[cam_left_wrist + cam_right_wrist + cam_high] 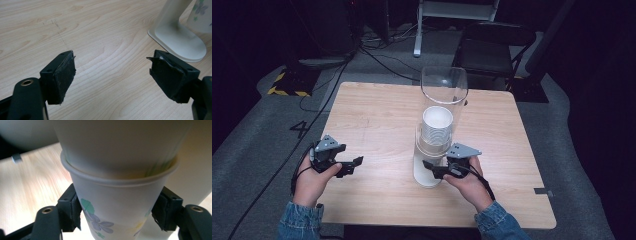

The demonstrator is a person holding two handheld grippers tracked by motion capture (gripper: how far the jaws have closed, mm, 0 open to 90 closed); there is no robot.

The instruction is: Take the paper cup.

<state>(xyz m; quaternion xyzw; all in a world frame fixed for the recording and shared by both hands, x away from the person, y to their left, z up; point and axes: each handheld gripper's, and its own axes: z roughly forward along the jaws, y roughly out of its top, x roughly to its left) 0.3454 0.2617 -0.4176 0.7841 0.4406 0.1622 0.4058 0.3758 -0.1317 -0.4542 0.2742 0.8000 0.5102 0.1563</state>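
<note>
Right gripper (117, 216) clamped on the bottom flower-printed white paper cup (117, 202), hanging under the stack in the clear-tubed white cup dispenser (428, 175). Extraction step, I judge; next, a straight downward pull. Left gripper (112, 75) spread, empty, over the light wooden table (100, 30).

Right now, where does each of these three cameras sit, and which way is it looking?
High view: above the person's side, looking forward and down on the table; both hands, denim sleeves, left tongs, right tongs.
Left gripper view: rides the left tongs, looking across bare wood at the white stand base; jaws apart.
Right gripper view: rides the right tongs, jaws pressing the flowered paper cup.
Shared: high and left views both show the stand base.
</note>
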